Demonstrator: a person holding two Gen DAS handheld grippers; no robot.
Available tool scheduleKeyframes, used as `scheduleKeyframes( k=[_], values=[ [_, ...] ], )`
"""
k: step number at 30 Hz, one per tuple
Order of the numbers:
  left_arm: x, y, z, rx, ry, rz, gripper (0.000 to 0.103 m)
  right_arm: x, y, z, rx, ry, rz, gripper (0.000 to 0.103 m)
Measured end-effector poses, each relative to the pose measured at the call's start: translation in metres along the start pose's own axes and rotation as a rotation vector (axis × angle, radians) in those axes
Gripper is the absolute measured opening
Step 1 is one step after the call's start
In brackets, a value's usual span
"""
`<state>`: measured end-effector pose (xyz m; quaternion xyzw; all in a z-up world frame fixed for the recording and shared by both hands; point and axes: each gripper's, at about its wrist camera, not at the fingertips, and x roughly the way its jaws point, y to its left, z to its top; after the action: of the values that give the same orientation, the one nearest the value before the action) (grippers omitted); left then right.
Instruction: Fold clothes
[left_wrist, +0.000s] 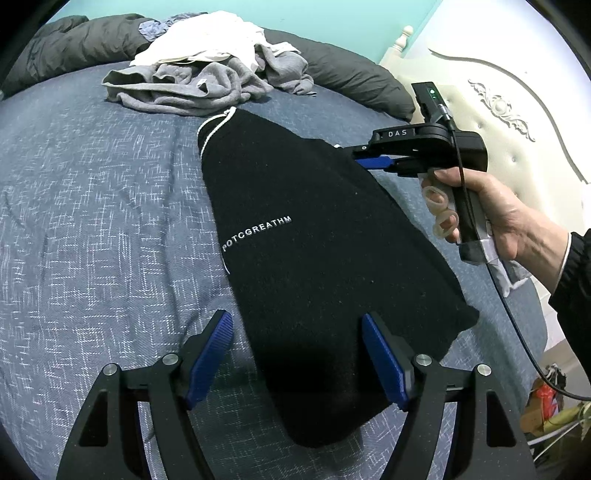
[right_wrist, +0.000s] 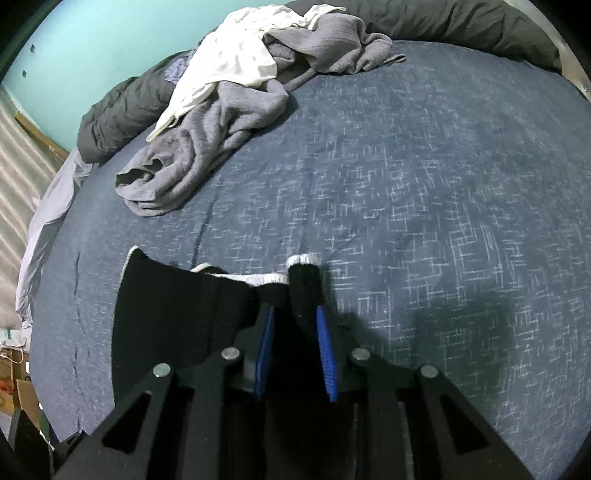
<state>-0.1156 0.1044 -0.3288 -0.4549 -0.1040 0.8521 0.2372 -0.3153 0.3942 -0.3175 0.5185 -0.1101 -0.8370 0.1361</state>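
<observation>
A black knit garment (left_wrist: 314, 258) with white lettering and a white-trimmed edge lies flat on the blue bedspread (left_wrist: 92, 203). My left gripper (left_wrist: 297, 354) is open, its blue pads standing on either side of the garment's near end without pinching it. My right gripper (left_wrist: 364, 157), held by a hand (left_wrist: 491, 210), is at the garment's far right edge. In the right wrist view the right gripper (right_wrist: 295, 332) has a bunched fold of the black garment (right_wrist: 177, 314) filling the narrow gap between its pads, the white trim sticking up just past the tips.
A heap of grey and white clothes (left_wrist: 207, 74) (right_wrist: 229, 110) lies at the far side of the bed against a dark grey duvet (left_wrist: 351, 70). A cream headboard (left_wrist: 498, 110) stands to the right. Boxes and clutter (left_wrist: 546, 402) sit on the floor beyond the bed edge.
</observation>
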Motion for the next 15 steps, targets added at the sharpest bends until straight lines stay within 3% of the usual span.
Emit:
scheduleKeyframes(
  k=[1,10,12,15],
  values=[
    [0.0,0.0,0.0,0.0,0.0,0.0,0.076,0.001,0.001,0.0,-0.005,0.006,0.005,0.033],
    [-0.001,-0.001,0.0,-0.004,0.002,-0.001,0.077,0.013,0.012,0.001,-0.074,0.064,-0.021,0.033],
    [-0.002,-0.001,0.0,-0.005,0.002,-0.002,0.077,0.011,0.014,-0.001,-0.093,0.061,-0.024,0.02],
    [-0.002,-0.001,-0.001,-0.006,0.002,-0.002,0.077,0.003,0.02,-0.004,-0.14,0.035,-0.033,0.012]
  ],
)
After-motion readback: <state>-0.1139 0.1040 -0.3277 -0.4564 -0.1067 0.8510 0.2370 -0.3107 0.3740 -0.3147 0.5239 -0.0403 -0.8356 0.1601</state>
